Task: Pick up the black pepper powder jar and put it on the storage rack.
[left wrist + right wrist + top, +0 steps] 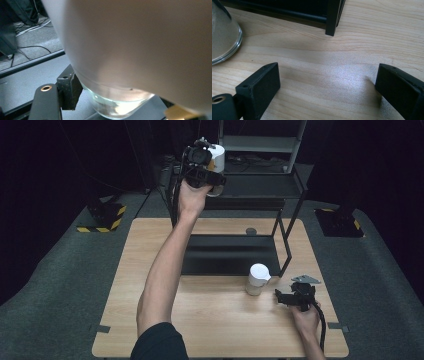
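My left gripper (214,169) is raised at arm's length to the left end of the black rack's upper shelf (260,187). It is shut on a glass jar with a white lid (217,154). In the left gripper view the jar (130,50) is blurred and very close, and one black pad (71,90) presses its side; I cannot tell if its base touches the shelf. A second white-lidded jar (258,279) stands on the wooden table (215,320). My right gripper (284,296) rests just right of it, open, with bare wood between its jaws (327,85) and the jar (223,37) at the left.
The black rack stands on the table's far half, with a lower shelf (230,252) and a front right leg (332,17) close to my right gripper. A grey shelf unit (260,142) and cables lie beyond the table. Grey carpet surrounds it.
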Available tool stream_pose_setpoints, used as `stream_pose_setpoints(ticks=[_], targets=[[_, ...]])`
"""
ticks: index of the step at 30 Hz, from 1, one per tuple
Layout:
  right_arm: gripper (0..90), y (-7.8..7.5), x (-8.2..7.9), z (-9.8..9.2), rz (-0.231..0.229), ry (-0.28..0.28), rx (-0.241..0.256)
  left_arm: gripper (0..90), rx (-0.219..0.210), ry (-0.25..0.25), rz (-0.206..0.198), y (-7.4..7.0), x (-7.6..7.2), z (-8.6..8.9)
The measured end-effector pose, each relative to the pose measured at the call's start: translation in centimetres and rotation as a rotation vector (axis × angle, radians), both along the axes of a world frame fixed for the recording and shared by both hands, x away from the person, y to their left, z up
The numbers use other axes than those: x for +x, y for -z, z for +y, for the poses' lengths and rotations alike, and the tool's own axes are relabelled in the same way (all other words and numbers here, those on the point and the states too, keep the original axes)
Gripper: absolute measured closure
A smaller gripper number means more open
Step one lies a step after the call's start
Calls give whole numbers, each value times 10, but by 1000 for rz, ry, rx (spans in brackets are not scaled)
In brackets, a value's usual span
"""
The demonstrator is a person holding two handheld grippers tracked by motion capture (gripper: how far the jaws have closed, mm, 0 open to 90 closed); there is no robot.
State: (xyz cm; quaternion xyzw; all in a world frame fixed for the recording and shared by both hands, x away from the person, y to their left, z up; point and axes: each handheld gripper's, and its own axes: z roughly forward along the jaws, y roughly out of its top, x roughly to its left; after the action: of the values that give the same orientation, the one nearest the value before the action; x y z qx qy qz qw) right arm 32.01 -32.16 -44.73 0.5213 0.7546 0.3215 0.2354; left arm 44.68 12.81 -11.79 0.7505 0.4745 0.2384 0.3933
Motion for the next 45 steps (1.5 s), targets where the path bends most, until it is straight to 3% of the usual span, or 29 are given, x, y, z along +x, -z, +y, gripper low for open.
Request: stream_pose_setpoints(ticks=[8,23,27,33,45], targets=[[53,0,0,0,-1,0,0,306,35,-18,-14,3,1,-3],[54,0,0,0,0,0,-1,297,17,-12,-27,7,-1,1],[54,0,0,0,0,0,0,203,1,5,-26,7,0,6],[54,0,0,0,0,0,0,89,10,-2,-38,6,-7,4],[54,0,0,0,0,0,0,57,25,5,-41,1,-32,10]])
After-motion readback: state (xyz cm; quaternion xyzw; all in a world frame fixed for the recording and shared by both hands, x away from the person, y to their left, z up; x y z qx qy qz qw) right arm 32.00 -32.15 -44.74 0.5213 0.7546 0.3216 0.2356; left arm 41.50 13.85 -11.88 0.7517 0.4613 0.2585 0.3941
